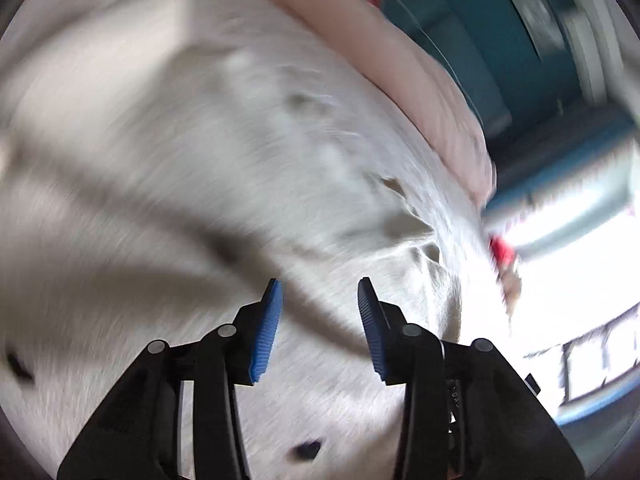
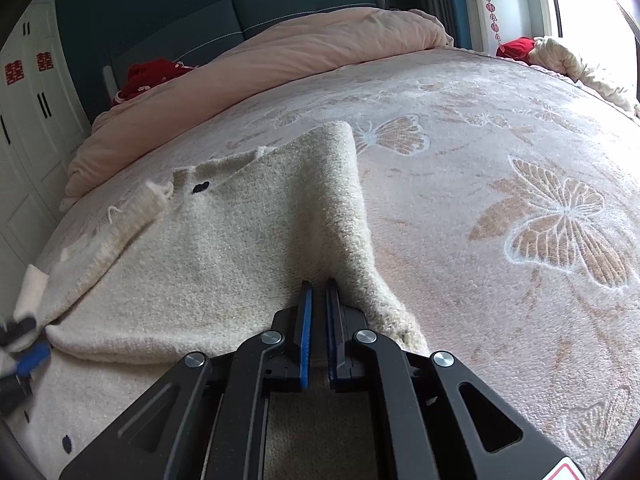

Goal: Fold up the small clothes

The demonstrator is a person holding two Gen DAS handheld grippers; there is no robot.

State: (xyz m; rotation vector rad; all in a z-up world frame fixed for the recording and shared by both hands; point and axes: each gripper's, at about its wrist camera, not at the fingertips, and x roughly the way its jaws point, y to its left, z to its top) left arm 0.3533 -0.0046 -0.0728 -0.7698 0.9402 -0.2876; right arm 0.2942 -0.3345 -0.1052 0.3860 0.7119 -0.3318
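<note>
A cream knitted garment (image 2: 224, 248) with small dark dots lies on the bed, its right side folded over toward the left. My right gripper (image 2: 319, 286) is shut on the garment's edge, and a ridge of cloth (image 2: 348, 184) rises from it. My left gripper (image 1: 320, 292) is open and empty, close above the garment (image 1: 200, 160); that view is blurred by motion. The left gripper also shows blurred at the left edge of the right wrist view (image 2: 28, 360), next to the garment's lower left edge.
The bed has a pink butterfly-patterned blanket (image 2: 520, 220). A pink duvet (image 2: 280, 56) is bunched at the headboard with a red cloth (image 2: 148, 74). White wardrobe doors (image 2: 28, 112) stand left. A bright window (image 2: 592, 8) is on the right.
</note>
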